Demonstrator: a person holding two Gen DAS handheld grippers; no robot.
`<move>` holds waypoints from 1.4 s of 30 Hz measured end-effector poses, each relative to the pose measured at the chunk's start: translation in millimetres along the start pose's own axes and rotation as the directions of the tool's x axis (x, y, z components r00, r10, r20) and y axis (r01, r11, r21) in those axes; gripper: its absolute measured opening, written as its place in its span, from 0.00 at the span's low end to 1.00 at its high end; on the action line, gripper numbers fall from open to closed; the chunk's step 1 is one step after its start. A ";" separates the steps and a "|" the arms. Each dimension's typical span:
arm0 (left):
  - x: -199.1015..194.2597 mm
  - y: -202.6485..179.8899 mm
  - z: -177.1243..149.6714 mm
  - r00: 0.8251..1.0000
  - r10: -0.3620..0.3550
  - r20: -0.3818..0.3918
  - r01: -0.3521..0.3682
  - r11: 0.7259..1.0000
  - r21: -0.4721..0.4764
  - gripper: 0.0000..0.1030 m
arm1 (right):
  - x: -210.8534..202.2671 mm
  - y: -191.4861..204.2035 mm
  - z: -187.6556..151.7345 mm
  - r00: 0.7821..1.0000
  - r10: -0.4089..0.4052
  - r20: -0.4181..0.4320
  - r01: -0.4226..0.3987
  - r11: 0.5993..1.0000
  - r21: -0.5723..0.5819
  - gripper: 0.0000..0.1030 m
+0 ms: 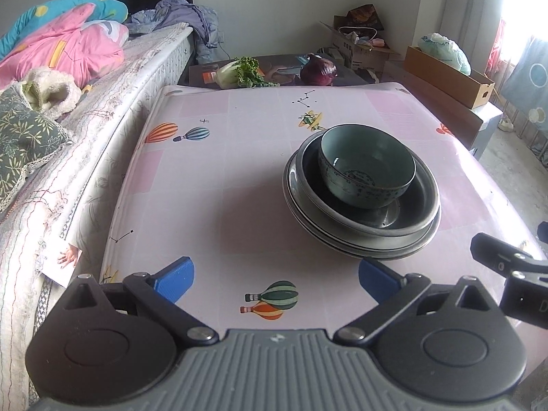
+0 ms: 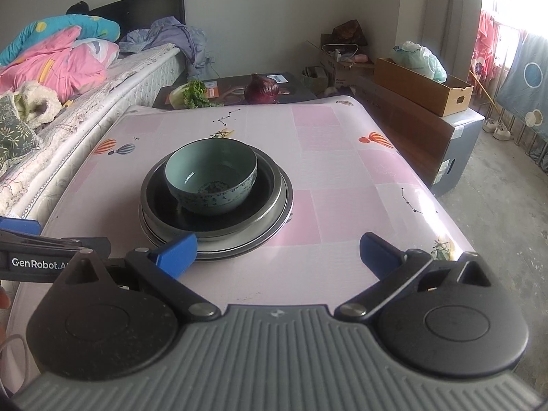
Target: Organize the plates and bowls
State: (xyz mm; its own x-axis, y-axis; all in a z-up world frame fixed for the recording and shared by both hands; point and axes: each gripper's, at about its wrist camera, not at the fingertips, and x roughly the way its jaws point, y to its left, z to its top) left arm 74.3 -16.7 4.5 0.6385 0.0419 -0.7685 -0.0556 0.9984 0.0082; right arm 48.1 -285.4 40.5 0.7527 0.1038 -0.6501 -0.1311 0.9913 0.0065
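Bowl (image 2: 211, 175) hides plate stack (image 2: 284, 202), perhaps three; left hand-held gripper (image 1: 275, 279), right hand-held gripper (image 2: 278, 251) both spread, empty.

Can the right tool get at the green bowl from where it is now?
Probably yes: the right tool is open, and nothing stands between it and the bowl atop the plates.

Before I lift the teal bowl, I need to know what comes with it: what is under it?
The teal bowl sits in a dark metal bowl, itself on stacked plates. The plate count is hidden.
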 end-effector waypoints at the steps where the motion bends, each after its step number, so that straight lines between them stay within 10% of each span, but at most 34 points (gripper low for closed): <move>1: 1.2 -0.5 1.1 1.000 0.005 -0.001 -0.005 1.000 -0.003 1.00 | 2.2 -0.3 1.6 1.000 0.010 -0.007 -0.010 1.000 0.004 0.99; 42: 12.7 7.0 10.2 0.999 0.011 -0.045 -0.013 0.999 -0.046 1.00 | 28.4 6.1 10.0 0.997 0.031 -0.064 -0.031 0.999 0.012 0.99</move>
State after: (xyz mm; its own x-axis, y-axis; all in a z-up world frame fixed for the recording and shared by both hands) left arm 89.8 -8.8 1.3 0.6029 0.0514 -0.7961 -0.0991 0.9950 -0.0108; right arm 75.1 -275.6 29.7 0.7051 0.1295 -0.6972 -0.1461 0.9886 0.0359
